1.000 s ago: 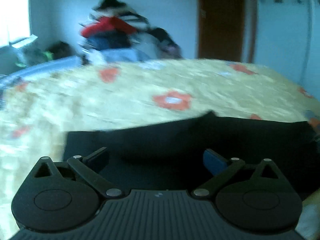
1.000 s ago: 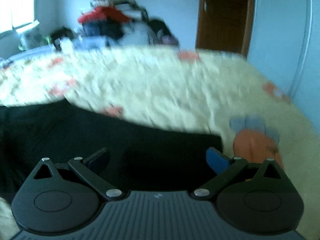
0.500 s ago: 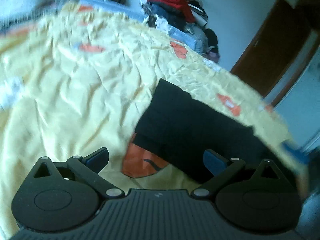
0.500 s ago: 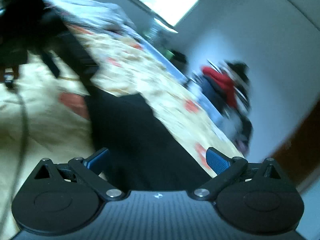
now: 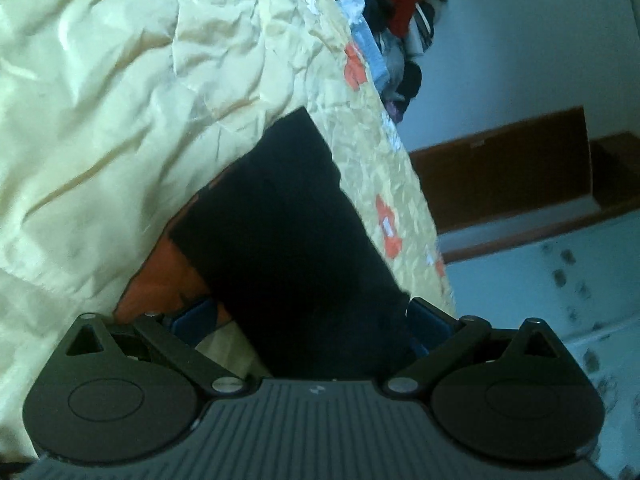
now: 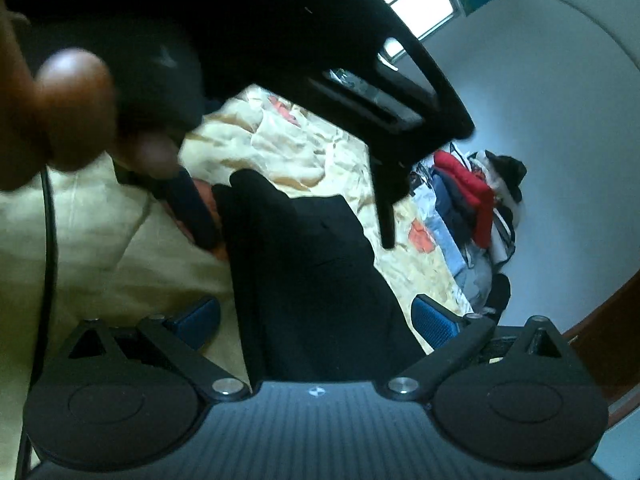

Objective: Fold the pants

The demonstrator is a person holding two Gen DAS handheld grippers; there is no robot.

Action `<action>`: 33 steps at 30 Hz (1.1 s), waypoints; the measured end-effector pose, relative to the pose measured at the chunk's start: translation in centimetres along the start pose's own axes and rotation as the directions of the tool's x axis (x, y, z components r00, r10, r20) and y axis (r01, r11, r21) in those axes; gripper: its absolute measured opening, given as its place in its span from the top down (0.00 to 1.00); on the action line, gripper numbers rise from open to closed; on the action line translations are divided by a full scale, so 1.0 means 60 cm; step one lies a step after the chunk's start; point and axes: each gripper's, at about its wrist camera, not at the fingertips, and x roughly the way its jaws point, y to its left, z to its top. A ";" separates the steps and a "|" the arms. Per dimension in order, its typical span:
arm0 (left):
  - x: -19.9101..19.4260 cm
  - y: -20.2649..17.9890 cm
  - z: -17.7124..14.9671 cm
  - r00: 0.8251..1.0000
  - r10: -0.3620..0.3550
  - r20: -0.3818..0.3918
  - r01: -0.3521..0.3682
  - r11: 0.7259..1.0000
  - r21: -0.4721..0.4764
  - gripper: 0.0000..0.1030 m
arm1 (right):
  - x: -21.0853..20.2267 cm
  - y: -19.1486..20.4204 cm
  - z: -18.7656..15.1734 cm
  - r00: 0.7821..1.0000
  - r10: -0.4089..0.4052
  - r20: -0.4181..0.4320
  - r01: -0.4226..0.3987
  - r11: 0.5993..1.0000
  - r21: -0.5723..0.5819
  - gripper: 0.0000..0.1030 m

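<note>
Both grippers' blue ribbed fingers (image 5: 430, 320) (image 6: 434, 320) spread wide over smooth black folded pants (image 5: 288, 232) on crinkled yellow bedspread (image 5: 100, 92).

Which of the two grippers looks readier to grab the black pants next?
Probably the left gripper: its open fingers straddle the near end of the black pants. The right gripper, also open, straddles them too, but the fabric sits off-centre between its fingers.

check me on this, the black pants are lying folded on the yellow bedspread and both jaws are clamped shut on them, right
Not quite. The black pants do lie folded on the yellow bedspread, but neither pair of jaws is clamped: both wrist views show the left gripper and right gripper open, blue pads spread either side of the fabric.
</note>
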 end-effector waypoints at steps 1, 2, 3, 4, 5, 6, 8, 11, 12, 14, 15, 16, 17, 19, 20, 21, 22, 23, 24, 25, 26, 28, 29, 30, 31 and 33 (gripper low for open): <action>0.003 0.001 0.004 1.000 0.000 0.008 0.000 1.000 -0.019 0.00 | 0.002 0.000 0.003 1.000 0.001 0.005 -0.001 1.000 -0.005 0.02; 0.005 0.000 0.007 1.000 -0.002 0.017 0.002 1.000 -0.030 0.01 | 0.007 0.000 0.006 1.000 0.002 0.011 -0.002 1.000 -0.007 0.06; 0.006 0.001 0.011 1.000 -0.003 0.022 0.004 0.999 -0.037 0.01 | 0.012 -0.003 0.009 1.000 0.013 0.015 -0.013 1.000 0.004 0.20; 0.007 0.002 0.013 0.999 -0.008 0.034 0.010 0.999 -0.046 0.01 | 0.020 -0.008 0.011 1.000 0.027 0.006 -0.028 0.999 0.030 0.35; 0.006 0.003 0.016 0.999 -0.015 0.044 0.018 0.998 -0.053 0.02 | 0.025 -0.007 0.012 0.999 0.036 0.001 -0.036 0.998 0.043 0.41; 0.004 0.005 0.019 0.998 -0.028 0.051 0.031 0.998 -0.057 0.03 | 0.029 -0.009 0.011 0.999 0.048 0.004 -0.048 0.997 0.054 0.46; 0.005 0.004 0.022 0.997 -0.057 0.050 0.058 0.998 -0.038 0.04 | 0.031 -0.010 0.011 0.998 0.057 0.008 -0.057 0.996 0.073 0.48; 0.004 -0.004 0.022 0.995 -0.086 0.052 0.085 0.996 0.033 0.11 | 0.020 -0.012 0.008 0.998 0.061 0.035 -0.064 0.993 0.104 0.48; 0.003 -0.007 0.021 0.994 -0.097 0.052 0.094 0.994 0.055 0.11 | 0.018 -0.014 0.008 0.997 0.068 0.047 -0.072 0.992 0.104 0.48; 0.000 -0.017 0.019 0.990 -0.131 0.049 0.125 0.985 0.118 0.11 | 0.020 -0.013 0.012 0.996 0.070 0.053 -0.074 0.994 0.083 0.48; -0.001 -0.021 0.019 0.989 -0.144 0.044 0.136 0.980 0.148 0.11 | 0.024 -0.009 0.013 0.996 0.073 0.051 -0.077 0.995 0.066 0.48; 0.000 -0.028 0.020 0.988 -0.151 0.032 0.143 0.973 0.181 0.10 | 0.027 -0.004 0.015 0.996 0.078 0.049 -0.080 0.996 0.041 0.48; 0.002 -0.032 0.020 0.989 -0.149 0.020 0.141 0.968 0.207 0.10 | 0.030 0.003 0.015 0.997 0.067 0.049 -0.068 0.998 0.014 0.48; 0.006 -0.037 0.024 0.991 -0.130 -0.007 0.128 0.962 0.242 0.10 | 0.041 0.006 0.016 0.997 0.066 0.042 -0.066 0.998 -0.001 0.53; 0.009 -0.036 0.028 0.992 -0.126 -0.022 0.127 0.961 0.247 0.10 | 0.045 0.004 0.017 0.997 0.067 0.035 -0.067 0.998 0.004 0.61; 0.010 -0.035 0.030 0.992 -0.125 -0.034 0.129 0.960 0.250 0.10 | 0.048 0.000 0.018 0.997 0.063 0.032 -0.064 0.998 0.011 0.73; 0.010 -0.032 0.032 0.991 -0.125 -0.042 0.131 0.959 0.251 0.08 | 0.049 -0.007 0.018 0.997 0.065 0.035 -0.067 0.997 0.030 0.75; 0.010 -0.029 0.034 0.992 -0.117 -0.042 0.124 0.960 0.250 0.08 | 0.048 -0.016 0.019 0.996 0.076 0.041 -0.078 0.995 0.056 0.76; 0.010 -0.025 0.035 0.994 -0.107 -0.032 0.111 0.963 0.246 0.06 | 0.047 -0.026 0.019 0.995 0.087 0.048 -0.091 0.992 0.089 0.77; 0.010 -0.022 0.036 0.995 -0.099 -0.024 0.102 0.966 0.238 0.04 | 0.046 -0.035 0.018 0.994 0.096 0.053 -0.102 0.988 0.120 0.77; 0.011 -0.019 0.037 0.995 -0.098 -0.019 0.100 0.968 0.228 0.03 | 0.044 -0.044 0.018 0.992 0.110 0.057 -0.118 0.981 0.154 0.77; 0.018 -0.015 0.038 0.994 -0.111 -0.023 0.114 0.973 0.200 0.02 | 0.042 -0.065 0.018 0.989 0.132 0.073 -0.145 0.963 0.227 0.77; 0.021 -0.014 0.038 0.992 -0.121 -0.023 0.123 0.975 0.187 0.02 | 0.041 -0.076 0.017 0.985 0.150 0.082 -0.167 0.949 0.267 0.77; 0.023 -0.014 0.041 0.991 -0.128 -0.023 0.130 0.976 0.177 0.02 | 0.040 -0.086 0.015 0.982 0.162 0.092 -0.183 0.935 0.303 0.77; 0.028 -0.014 0.042 0.990 -0.137 -0.022 0.138 0.977 0.164 0.02 | 0.041 -0.099 0.014 0.980 0.173 0.103 -0.198 0.916 0.348 0.77; 0.038 -0.014 0.047 0.989 -0.145 -0.011 0.145 0.980 0.134 0.02 | 0.042 -0.118 0.010 0.975 0.189 0.118 -0.221 0.883 0.413 0.78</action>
